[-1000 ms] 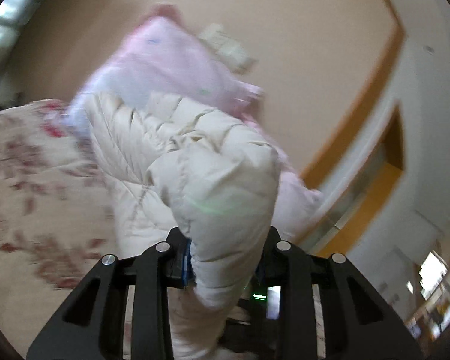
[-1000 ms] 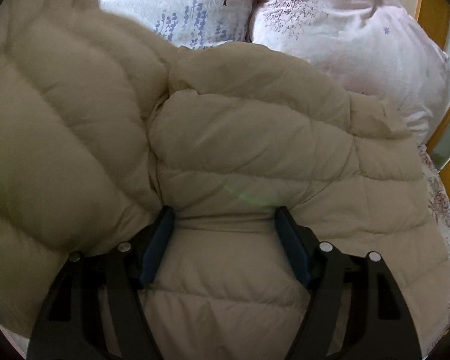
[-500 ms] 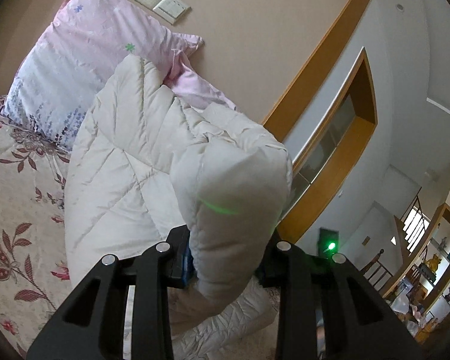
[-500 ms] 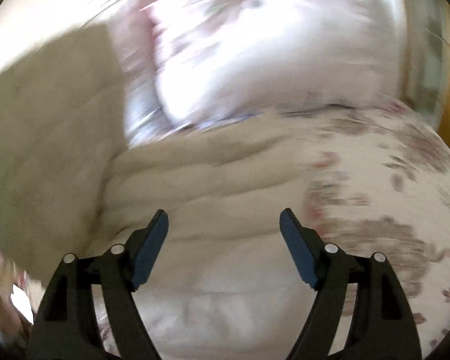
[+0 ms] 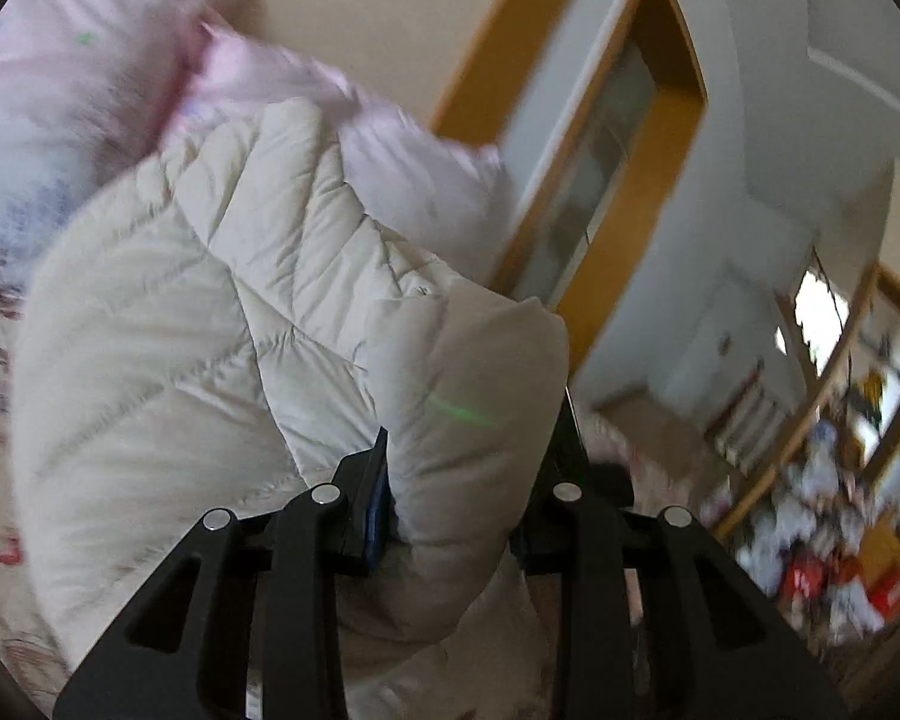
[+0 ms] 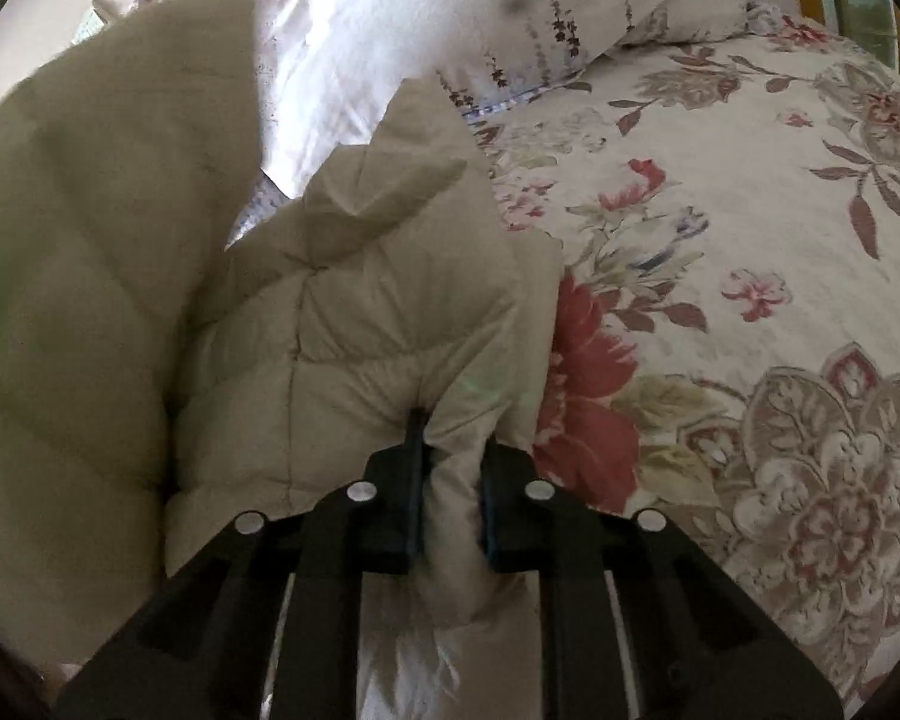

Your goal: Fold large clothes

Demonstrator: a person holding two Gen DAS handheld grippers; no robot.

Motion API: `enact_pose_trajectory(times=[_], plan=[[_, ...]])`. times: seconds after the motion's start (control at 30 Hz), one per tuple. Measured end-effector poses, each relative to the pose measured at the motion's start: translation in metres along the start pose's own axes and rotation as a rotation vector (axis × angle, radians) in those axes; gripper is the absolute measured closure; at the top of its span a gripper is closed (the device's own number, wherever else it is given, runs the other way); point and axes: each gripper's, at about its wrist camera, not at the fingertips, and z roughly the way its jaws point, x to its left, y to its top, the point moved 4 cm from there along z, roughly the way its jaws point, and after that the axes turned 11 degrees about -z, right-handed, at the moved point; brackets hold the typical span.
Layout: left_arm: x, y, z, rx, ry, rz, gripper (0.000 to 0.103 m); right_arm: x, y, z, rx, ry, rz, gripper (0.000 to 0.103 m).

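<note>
A floral bedspread (image 6: 750, 228) is covering the bed, with red and brown blooms showing across it. Pale pink pillows (image 6: 510, 6) are lying at its head against a beige wall (image 5: 378, 12). A wood-framed window (image 5: 624, 138) is sitting to the right; beyond it, blurred shelves (image 5: 840, 420) are showing.

Both tongs (image 5: 468, 498) (image 6: 450, 492): black slotted arms, silver round screws, blue finger pads (image 5: 378, 510).
</note>
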Motion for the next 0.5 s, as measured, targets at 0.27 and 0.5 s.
enact_pose_trajectory(times=[0.27, 0.5], plan=[[0.009, -0.049, 0.053, 0.201, 0.122, 0.109, 0.071, -0.041, -0.001, -0.044, -0.062, -0.166, 0.026, 0.053], [0.020, -0.059, 0.062, 0.261, 0.159, 0.112, 0.069, -0.040, 0.027, -0.109, -0.264, -0.008, 0.082, 0.040]])
